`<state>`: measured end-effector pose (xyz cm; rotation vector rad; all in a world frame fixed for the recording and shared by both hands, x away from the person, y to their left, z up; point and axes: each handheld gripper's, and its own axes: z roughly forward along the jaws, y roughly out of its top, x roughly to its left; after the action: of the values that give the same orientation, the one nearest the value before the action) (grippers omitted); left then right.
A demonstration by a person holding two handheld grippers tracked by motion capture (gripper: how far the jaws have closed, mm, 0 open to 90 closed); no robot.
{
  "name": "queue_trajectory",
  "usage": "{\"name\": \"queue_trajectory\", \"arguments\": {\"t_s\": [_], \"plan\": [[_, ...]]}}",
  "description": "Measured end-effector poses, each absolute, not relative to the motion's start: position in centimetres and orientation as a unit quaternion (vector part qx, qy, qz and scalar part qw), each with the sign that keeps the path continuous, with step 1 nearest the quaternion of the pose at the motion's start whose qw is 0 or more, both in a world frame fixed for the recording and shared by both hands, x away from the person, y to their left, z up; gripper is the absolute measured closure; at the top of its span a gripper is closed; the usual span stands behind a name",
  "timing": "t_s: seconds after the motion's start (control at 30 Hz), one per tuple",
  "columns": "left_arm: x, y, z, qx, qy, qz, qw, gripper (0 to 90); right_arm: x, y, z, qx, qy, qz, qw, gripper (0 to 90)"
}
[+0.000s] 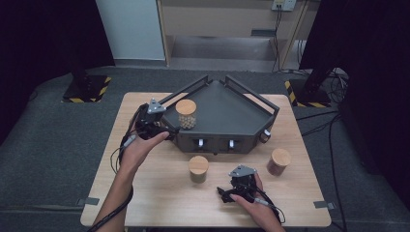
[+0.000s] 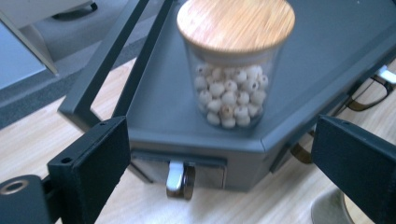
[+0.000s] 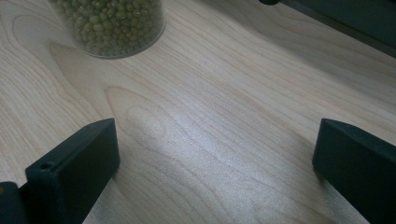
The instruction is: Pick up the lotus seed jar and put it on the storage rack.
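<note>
Nearest the camera, the right hand-held gripper (image 1: pixel 240 180) rests low over the bare wood of the table (image 1: pixel 159 203), its jaws spread wide with nothing between them; the jar of green beans (image 1: pixel 198 168) stands just ahead of it, apart from the jaws, and a jar of reddish-brown contents (image 1: pixel 279 162) stands off to its right. Farther along, the left hand-held gripper (image 1: pixel 155 116) sits at the left corner of the dark tray (image 1: pixel 232 113), its jaws also spread and empty. The jar of pale round seeds (image 2: pixel 232 70) with the wooden lid stands upright on the tray floor near that front-left edge, clear of the jaws in the left gripper view, neither pad touching the glass. Risk sits mostly here, as I judge it: the jar is close to the tray's low lip, so a careless sideways move of the open jaws could catch the glass or the lid and tip it off onto the table. The tray's raised rail (image 2: pixel 109 65) also runs just beside the left jaw, and clipping it could jolt the tray. For the right side, a low approach could nudge the green-bean jar rather than straddle it.
</note>
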<state>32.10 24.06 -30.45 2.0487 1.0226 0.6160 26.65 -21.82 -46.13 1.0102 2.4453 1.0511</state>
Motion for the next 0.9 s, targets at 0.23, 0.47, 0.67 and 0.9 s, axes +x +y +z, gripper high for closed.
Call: {"name": "queue_trajectory", "arguments": {"t_s": [0.23,0.47,0.67,0.9], "plan": [[31.0,25.2,-30.3,0.795,0.407,0.242,0.379,3.3,26.6,-21.8,-46.1,0.351,0.85,0.365,0.147,0.8],[30.3,25.7,-30.6,0.795,0.408,0.242,0.377,3.2,26.7,-21.8,-46.1,0.351,0.85,0.365,0.147,0.8],[29.7,25.9,-31.3,0.796,0.409,0.241,0.376,3.2,26.7,-21.8,-46.1,0.351,0.85,0.365,0.147,0.8],[29.1,26.1,-32.0,0.796,0.411,0.239,0.374,3.4,26.6,-21.8,-46.1,0.351,0.85,0.365,0.147,0.7]]}}
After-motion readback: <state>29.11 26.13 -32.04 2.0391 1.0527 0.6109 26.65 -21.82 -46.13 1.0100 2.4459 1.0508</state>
